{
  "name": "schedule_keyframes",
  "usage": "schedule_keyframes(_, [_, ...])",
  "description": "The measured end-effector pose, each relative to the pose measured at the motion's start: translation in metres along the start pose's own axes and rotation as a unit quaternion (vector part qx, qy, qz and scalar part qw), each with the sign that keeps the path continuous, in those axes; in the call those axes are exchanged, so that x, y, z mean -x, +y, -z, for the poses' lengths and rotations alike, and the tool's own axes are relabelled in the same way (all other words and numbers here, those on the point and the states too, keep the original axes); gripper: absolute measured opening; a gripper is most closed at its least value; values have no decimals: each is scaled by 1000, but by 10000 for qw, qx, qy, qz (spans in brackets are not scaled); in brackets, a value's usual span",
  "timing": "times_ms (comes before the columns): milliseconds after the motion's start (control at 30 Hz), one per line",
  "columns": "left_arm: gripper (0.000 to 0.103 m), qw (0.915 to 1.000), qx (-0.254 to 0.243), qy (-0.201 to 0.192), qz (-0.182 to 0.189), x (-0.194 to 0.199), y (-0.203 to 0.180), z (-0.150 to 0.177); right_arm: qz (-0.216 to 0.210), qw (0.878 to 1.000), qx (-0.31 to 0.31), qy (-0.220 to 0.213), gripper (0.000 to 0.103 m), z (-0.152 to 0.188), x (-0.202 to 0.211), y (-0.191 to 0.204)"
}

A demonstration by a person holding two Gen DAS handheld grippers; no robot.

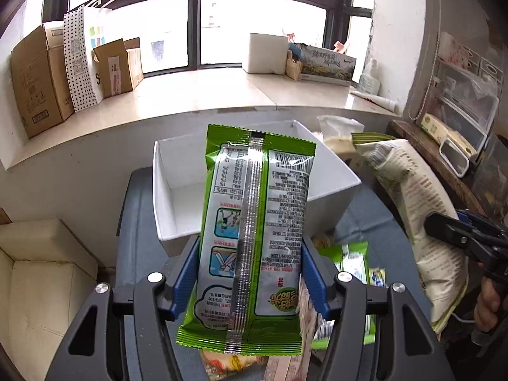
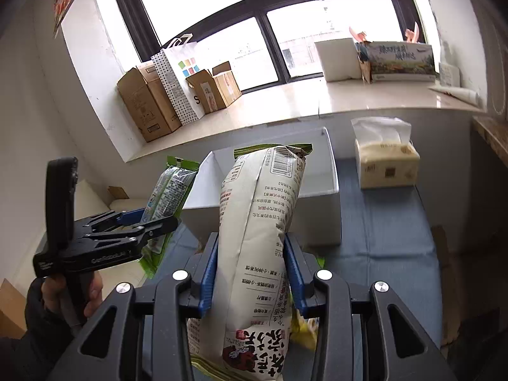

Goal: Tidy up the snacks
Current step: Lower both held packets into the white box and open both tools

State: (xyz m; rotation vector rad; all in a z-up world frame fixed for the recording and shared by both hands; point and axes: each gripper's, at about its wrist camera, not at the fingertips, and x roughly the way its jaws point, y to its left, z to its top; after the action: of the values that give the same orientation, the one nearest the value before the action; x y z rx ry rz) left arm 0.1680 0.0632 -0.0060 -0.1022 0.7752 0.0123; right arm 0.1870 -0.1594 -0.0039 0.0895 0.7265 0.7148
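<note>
Snacks, 2 packets in hand, both lifted above the blue cloth-covered table [image 2: 390,222].

Item 1: green foil snack packet with a silver back seam [image 1: 254,222], printed back panel facing the camera. Clamped between the blue pads of the left gripper [image 1: 249,254], jaws closed on its lower half, packet standing upright. In the left wrist view it sits in front of and partly over the near wall of the open white rectangular box [image 1: 171,203]. The box interior, where it shows, looks bare.

Item 2: cream-coloured puffed paper-look snack bag with black print and a barcode [image 2: 257,238]. Clenched by the right gripper [image 2: 250,254] about mid-length, barcode end pointing toward the box. In the right wrist view its tip overlaps the box opening; whether it is above the box or just short of it cannot be told.

Item 3: further snack packets, green and yellow [image 1: 349,263], lying on the cloth below and beside the left gripper, not yet sorted.

Surroundings: soft pack of tissues in clear wrap [image 2: 385,165] on the cloth to the right of the box, apart from it. Brown cardboard boxes [image 2: 149,104] and a white dotted paper bag [image 2: 177,89] on the stone windowsill [image 2: 285,111] behind, well apart from the work.

Step in hand, as judged: carry phase, both packets en route to the white box. Next move calls for bringing each packet over the opening 1 at a time, lowering it inside the walls, then releasing. The 2 grippers are close together; a staggered approach would avoid the bags colliding.
</note>
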Motion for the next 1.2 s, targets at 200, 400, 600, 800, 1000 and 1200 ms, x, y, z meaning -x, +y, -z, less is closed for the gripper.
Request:
schedule_keyframes(200, [65, 9984, 529, 122, -130, -44, 25, -65, -51, 9997, -58, 220, 42, -76, -76, -19])
schedule_keyframes(400, [65, 9972, 532, 440, -287, -93, 39, -91, 349, 9970, 97, 685, 42, -121, -149, -33])
schedule_keyframes(600, [74, 9951, 550, 766, -304, -125, 52, -84, 765, 9919, 318, 959, 53, -128, -190, -40])
schedule_keyframes(800, [94, 9953, 507, 753, -348, -126, 59, -73, 540, 9892, -701, 1165, 95, -128, -190, -74])
schedule_keyframes(1000, [97, 9917, 1051, 660, -332, -107, 74, -68, 583, 9884, -851, 1115, 103, -127, -167, -81])
schedule_keyframes(1200, [103, 9896, 1413, 118, -232, -70, 83, -61, -579, 9949, -175, 812, 103, -119, -125, -50])
